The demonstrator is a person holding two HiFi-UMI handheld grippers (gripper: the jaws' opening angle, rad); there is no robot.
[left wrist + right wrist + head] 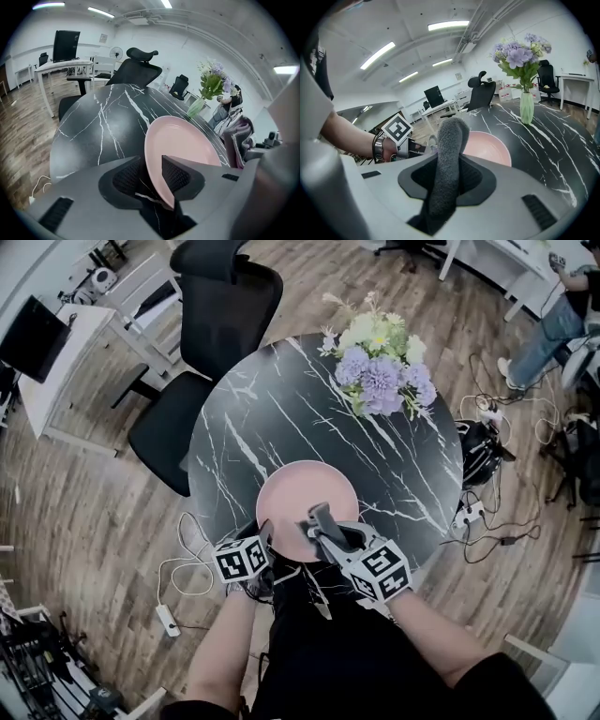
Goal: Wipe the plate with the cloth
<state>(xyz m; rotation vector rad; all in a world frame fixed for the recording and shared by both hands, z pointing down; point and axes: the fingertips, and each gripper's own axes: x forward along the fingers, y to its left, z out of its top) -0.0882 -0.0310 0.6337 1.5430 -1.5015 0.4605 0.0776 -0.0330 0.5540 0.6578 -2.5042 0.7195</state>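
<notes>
The pink plate (pixel 302 486) lies at the near edge of a round black marble counter (pixel 248 418), right in front of the person. The left claw (pixel 152 177) is at the plate's near-left rim, and its jaws stand spread with the rim between them. The left pad (pixel 127 177) is clear of the rim with a dark gap showing; the right pad (pixel 174 176) is close against the plate's upper face, and whether it touches cannot be told. The right claw (pixel 445 176) is pinched on a grey cloth (pixel 449 140), which is folded thick and sticks up out of the jaws as a rounded stub. In the head view the cloth's end is over the near-right part of the plate, just beside the left claw; whether it touches the plate cannot be told. From the right gripper view the plate is beyond the cloth, with the left claw's marker cube (pixel 397 127) and a wrist with a band (pixel 378 147) to its left. On the far side of the counter a bunch of purple and pale flowers (pixel 380 367) stands in a light green vase (pixel 527 108), well apart from the plate. A black chair (pixel 220 315) is pushed up to the counter's far-left edge. Cables (pixel 187 568) trail over the wooden floor (pixel 94 512) beside the counter.
</notes>
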